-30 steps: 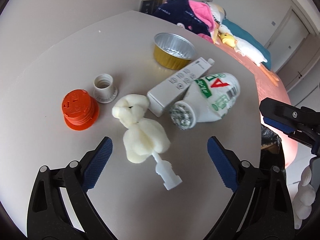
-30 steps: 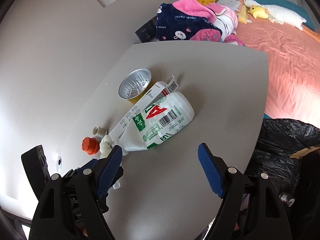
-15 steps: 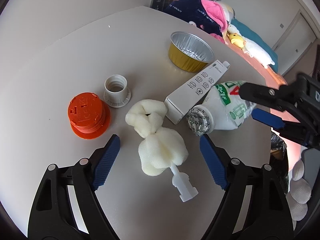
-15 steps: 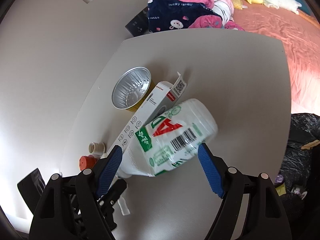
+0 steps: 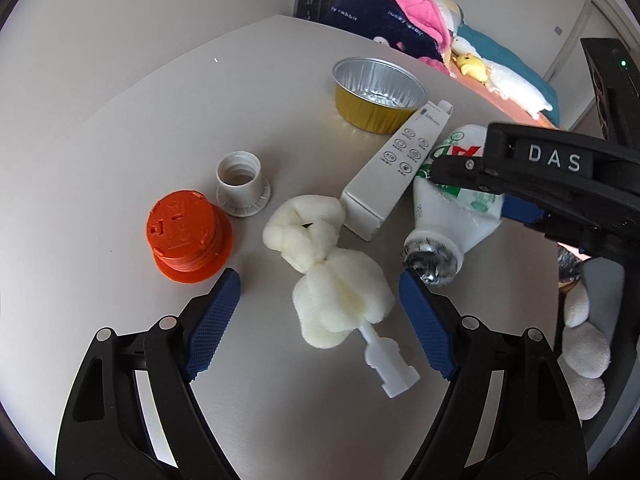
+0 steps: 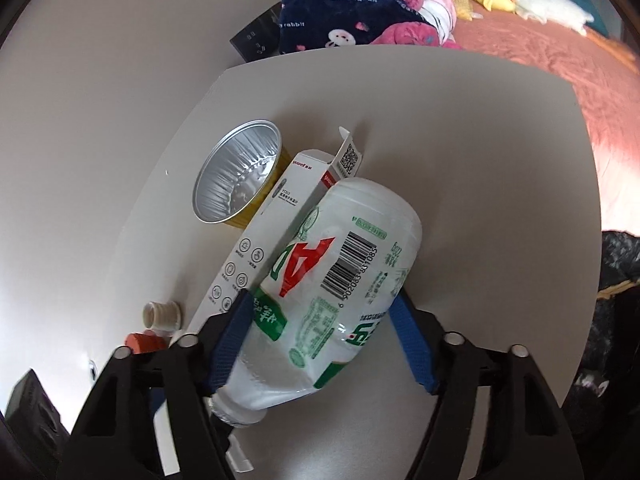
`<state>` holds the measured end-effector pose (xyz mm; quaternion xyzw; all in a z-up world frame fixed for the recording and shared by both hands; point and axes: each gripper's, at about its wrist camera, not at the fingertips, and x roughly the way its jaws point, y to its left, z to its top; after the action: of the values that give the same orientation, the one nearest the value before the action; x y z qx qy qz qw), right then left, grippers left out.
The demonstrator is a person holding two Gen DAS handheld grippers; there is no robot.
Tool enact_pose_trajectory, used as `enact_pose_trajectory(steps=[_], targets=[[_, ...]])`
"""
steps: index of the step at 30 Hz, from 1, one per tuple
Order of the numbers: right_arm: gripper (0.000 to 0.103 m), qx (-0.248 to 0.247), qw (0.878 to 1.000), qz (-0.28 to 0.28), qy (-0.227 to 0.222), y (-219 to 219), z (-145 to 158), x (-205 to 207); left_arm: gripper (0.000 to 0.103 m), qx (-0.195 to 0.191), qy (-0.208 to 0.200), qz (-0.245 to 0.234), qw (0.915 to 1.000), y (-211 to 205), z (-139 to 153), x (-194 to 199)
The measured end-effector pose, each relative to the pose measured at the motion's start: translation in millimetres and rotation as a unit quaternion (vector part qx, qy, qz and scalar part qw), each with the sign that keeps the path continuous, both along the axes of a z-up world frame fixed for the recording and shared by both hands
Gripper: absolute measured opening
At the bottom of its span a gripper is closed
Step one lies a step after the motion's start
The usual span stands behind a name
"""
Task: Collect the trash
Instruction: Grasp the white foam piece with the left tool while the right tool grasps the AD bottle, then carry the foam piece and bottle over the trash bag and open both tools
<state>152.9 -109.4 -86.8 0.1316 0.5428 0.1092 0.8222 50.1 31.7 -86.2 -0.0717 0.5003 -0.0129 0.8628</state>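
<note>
two grippers work over a pale table point(image 5: 120, 128) strewn with trash. nearest in the left wrist view, the left gripper point(image 5: 320, 320) hangs with its blue pads spread wide, touching nothing, and between them lies a cream foam brush head point(image 5: 340, 304) with its white plastic stem point(image 5: 388, 364) pointing toward the near edge. just beyond the left pad sits an orange cap point(image 5: 186, 234), and close behind it a white threaded collar point(image 5: 242, 188) stands upright. a white carton point(image 5: 394, 172) lies slantwise past the foam, one end nearly touching it. beside the carton, toward the table's right edge, the right gripper point(image 6: 324, 328) has just been closing its jaws and now clamps a white plastic bottle point(image 6: 340, 280) across its lower body, both blue pads pressed against the label. the bottle's foil-sealed mouth point(image 5: 432, 260) points back toward the near edge; whether the bottle rests on the table or is lifted slightly off it is hard to judge. behind the carton's far end a gold foil cup point(image 5: 378, 94) stands open side up. beyond the table's far edge lies a heap of navy and pink bedding point(image 6: 360, 12) on a bed.
</note>
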Motion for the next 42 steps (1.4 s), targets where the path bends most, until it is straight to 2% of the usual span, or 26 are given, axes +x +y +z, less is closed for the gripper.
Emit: enact_pose_trajectory(steps=[1, 5, 8, 10, 13, 19, 28, 42], targets=[[0.05, -0.005, 1.0, 0.004, -0.001, 1, 0, 0, 0.078, 0.005, -0.001, 0.002, 1.0, 0, 0, 0], [0.042, 0.018, 1.0, 0.019, 0.0, -3, 0, -2, 0.078, -0.001, -0.009, 0.013, 0.9999, 5, 1, -1], [0.037, 0.035, 0.999, 0.037, -0.008, -5, 0, -7, 0.064, 0.003, -0.012, 0.019, 0.9997, 8, 2, -4], [0.034, 0.042, 0.998, 0.041, -0.013, -7, 1, -10, 0.043, -0.022, -0.014, 0.027, 0.9993, 14, 4, -6], [0.033, 0.048, 0.998, 0.047, -0.02, -9, 4, -13, 0.036, -0.05, -0.012, 0.029, 0.9983, 19, 4, -7], [0.032, 0.054, 0.997, 0.05, -0.036, -17, 12, -22, 0.033, -0.07, -0.017, 0.019, 0.9972, 16, 6, -11], [0.032, 0.071, 0.995, 0.041, -0.054, -43, 33, -40, 0.033, -0.067, -0.031, 0.001, 0.9972, -3, 24, -19], [0.032, 0.068, 0.994, 0.002, -0.091, -102, 75, -82, 0.033, -0.079, -0.064, -0.079, 0.9917, -56, 67, -28]])
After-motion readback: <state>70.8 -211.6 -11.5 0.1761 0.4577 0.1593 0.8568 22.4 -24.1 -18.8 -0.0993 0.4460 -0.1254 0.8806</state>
